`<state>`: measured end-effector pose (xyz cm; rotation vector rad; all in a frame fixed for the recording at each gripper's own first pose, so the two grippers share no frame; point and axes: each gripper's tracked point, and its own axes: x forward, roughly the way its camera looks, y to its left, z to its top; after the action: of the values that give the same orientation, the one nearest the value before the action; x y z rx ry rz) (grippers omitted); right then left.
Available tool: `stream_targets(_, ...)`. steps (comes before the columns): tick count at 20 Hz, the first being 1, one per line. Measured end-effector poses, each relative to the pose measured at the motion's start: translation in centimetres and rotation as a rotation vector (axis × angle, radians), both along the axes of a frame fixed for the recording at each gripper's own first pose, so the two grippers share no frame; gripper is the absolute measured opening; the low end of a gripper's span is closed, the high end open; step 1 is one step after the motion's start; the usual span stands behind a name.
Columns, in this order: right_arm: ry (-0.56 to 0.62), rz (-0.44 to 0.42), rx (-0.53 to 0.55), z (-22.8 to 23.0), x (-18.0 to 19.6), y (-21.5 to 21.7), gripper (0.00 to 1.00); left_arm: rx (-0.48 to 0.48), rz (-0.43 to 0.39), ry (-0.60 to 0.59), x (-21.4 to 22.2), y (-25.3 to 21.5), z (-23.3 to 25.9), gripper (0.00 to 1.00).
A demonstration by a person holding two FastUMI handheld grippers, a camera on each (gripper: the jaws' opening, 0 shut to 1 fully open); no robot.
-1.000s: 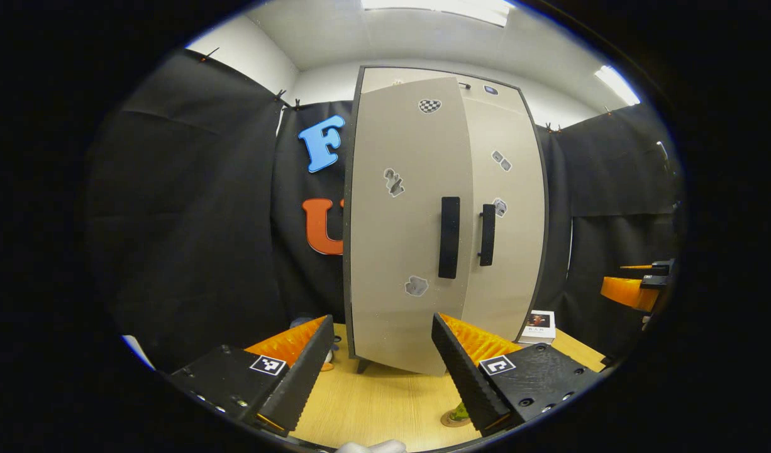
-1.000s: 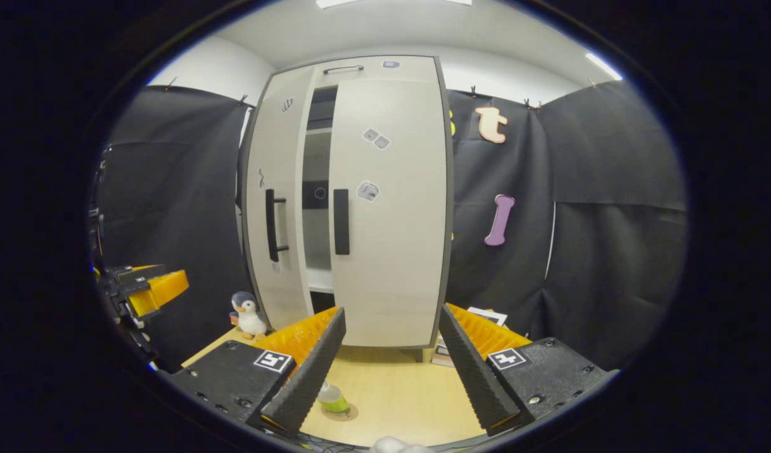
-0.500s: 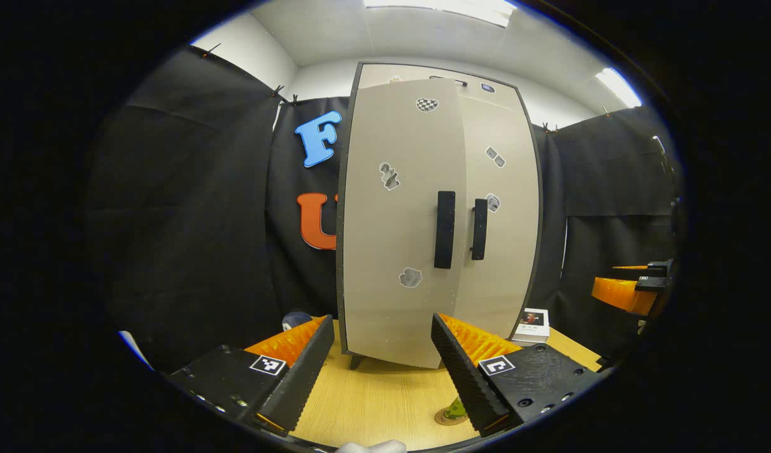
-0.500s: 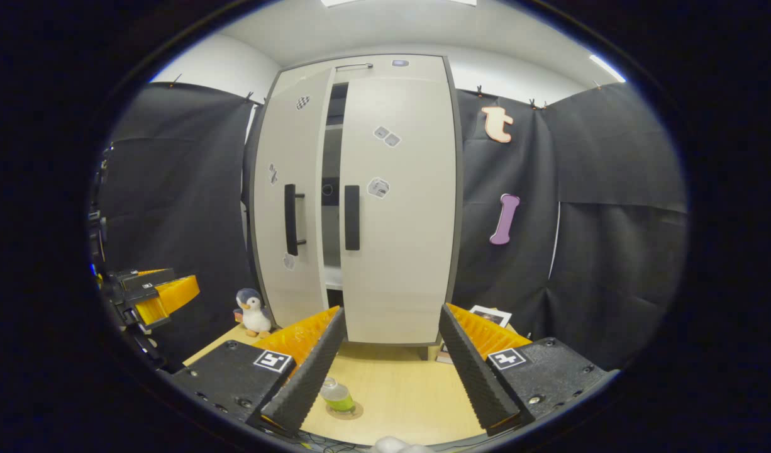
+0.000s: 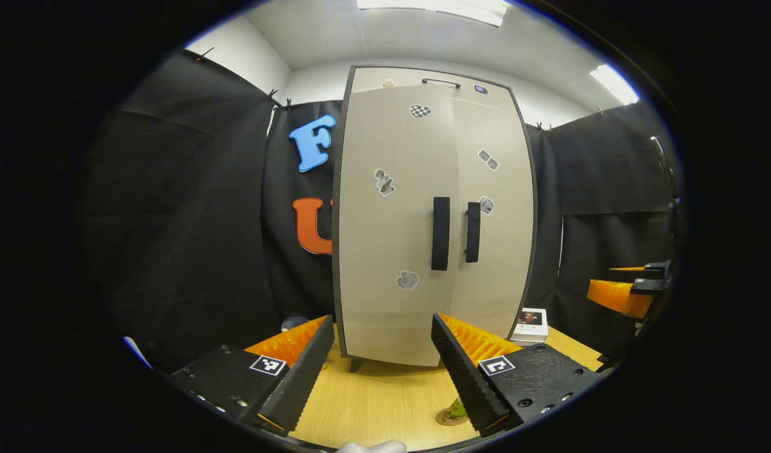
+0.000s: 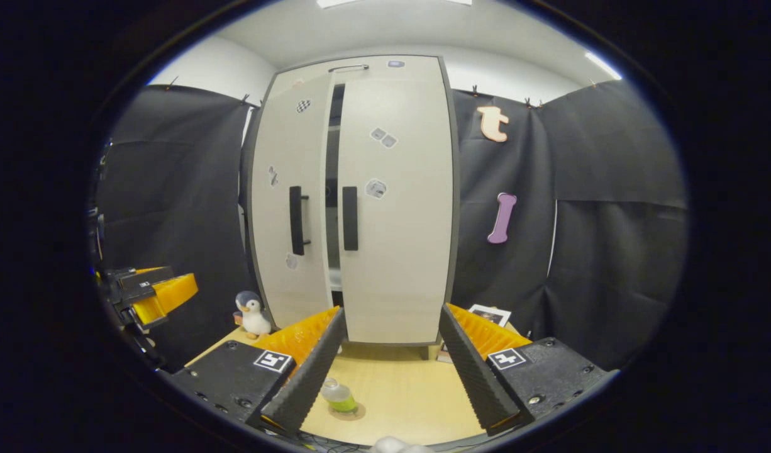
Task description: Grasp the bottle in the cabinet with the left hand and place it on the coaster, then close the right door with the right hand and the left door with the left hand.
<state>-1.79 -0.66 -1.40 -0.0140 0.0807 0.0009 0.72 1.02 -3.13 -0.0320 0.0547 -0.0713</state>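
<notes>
Left gripper view — jaws apart, facing cabinet point(image 5: 392, 239).

Both views face the cabinet point(image 5: 432, 214) (shared) — from left, from right.

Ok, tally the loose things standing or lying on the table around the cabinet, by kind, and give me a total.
Bottle on the coaster: 1
Coaster: 1
Toy penguin: 1
Books or booklets: at least 1; what lies below it is too unclear to count
Total: at least 4
</notes>
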Motion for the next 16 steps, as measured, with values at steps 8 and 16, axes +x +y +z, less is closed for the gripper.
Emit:
stream_targets(8, -0.002, 0.000, 0.004, 0.0, 0.0, 0.5, 0.94, 0.020, -0.007, 0.005, 0.0, -0.1, 0.0, 0.95)
stream_targets(16, -0.011, 0.011, 0.000, 0.4, 0.2, 1.6, 0.94, 0.018, -0.008, 0.001, 0.2, 0.2, 0.3, 0.95)
